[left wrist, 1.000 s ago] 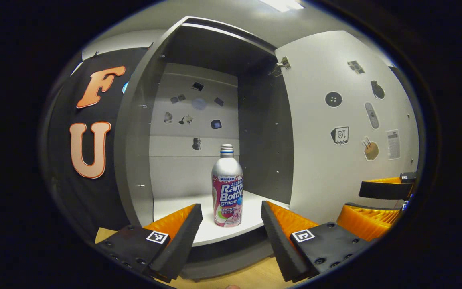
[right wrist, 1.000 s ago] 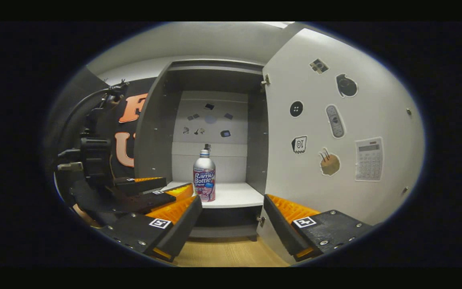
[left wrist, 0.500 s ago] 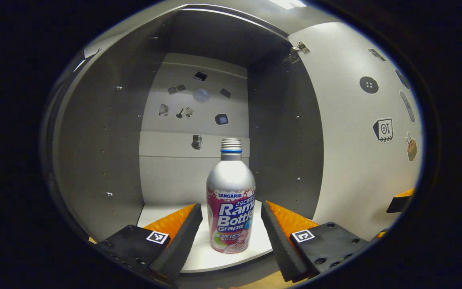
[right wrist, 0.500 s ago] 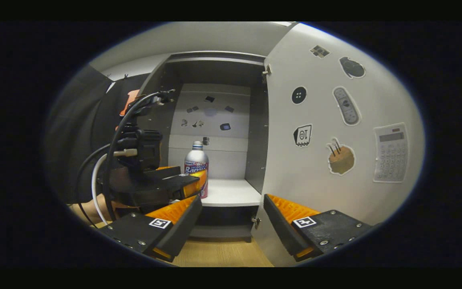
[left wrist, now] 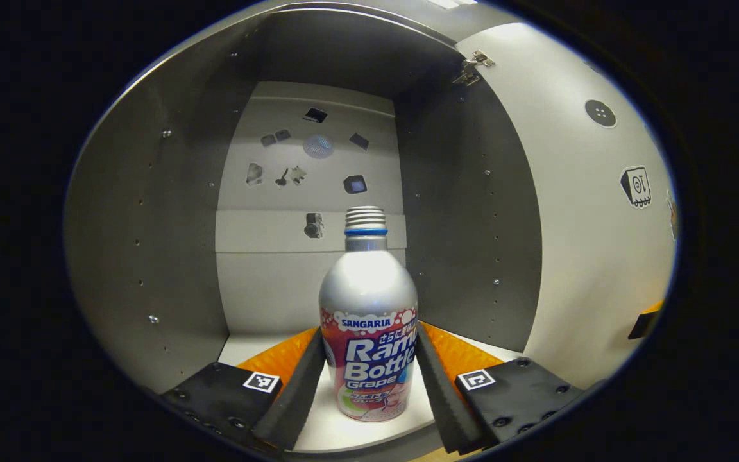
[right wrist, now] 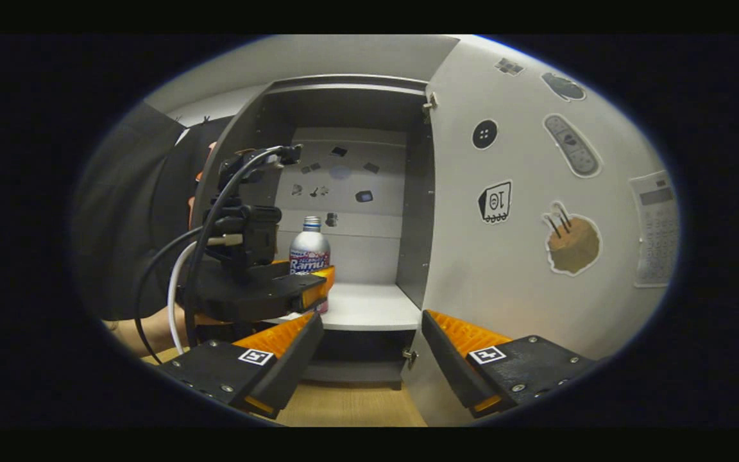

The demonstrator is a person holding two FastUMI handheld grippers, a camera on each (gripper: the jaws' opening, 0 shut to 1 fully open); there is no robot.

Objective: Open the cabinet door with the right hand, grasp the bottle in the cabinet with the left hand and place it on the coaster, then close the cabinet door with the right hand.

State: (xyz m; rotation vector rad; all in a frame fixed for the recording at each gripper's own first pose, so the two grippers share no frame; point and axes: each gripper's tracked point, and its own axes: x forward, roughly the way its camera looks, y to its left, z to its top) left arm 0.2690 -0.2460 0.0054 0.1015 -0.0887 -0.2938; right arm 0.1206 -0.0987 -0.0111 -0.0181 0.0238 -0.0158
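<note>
Since the earlier frames, the left gripper (left wrist: 368, 378) had been carried forward into the cabinet (left wrist: 151, 244) until the bottle (left wrist: 368, 321) stood between its two fingers, and the gap between them had been narrowed. Seen from the left gripper view, one bottle was found upright on the white shelf (left wrist: 241, 346) near its front edge, its ribbed neck uncapped above a blue ring. One finger was placed at each side of the lower body, so close that it could not be told whether both pressed on it. Seven small stickers were counted on the back wall, six above a horizontal seam and one on it. The cabinet door (left wrist: 587, 256) was swung wide to the right, with two stickers (left wrist: 600, 113) visible on its inner face and one hinge at its top corner. Seen from the right gripper view, the right gripper (right wrist: 369, 359) was held back from the cabinet (right wrist: 247, 160), its two fingers spread wide with nothing between them, above a wooden floor (right wrist: 350, 407). The left gripper (right wrist: 305, 285) was seen at the shelf (right wrist: 369, 308) with cables trailing from it, one finger in front of the bottle (right wrist: 309, 247). The open door (right wrist: 536, 256) was seen on the right, and seven stickers were counted on it.
</note>
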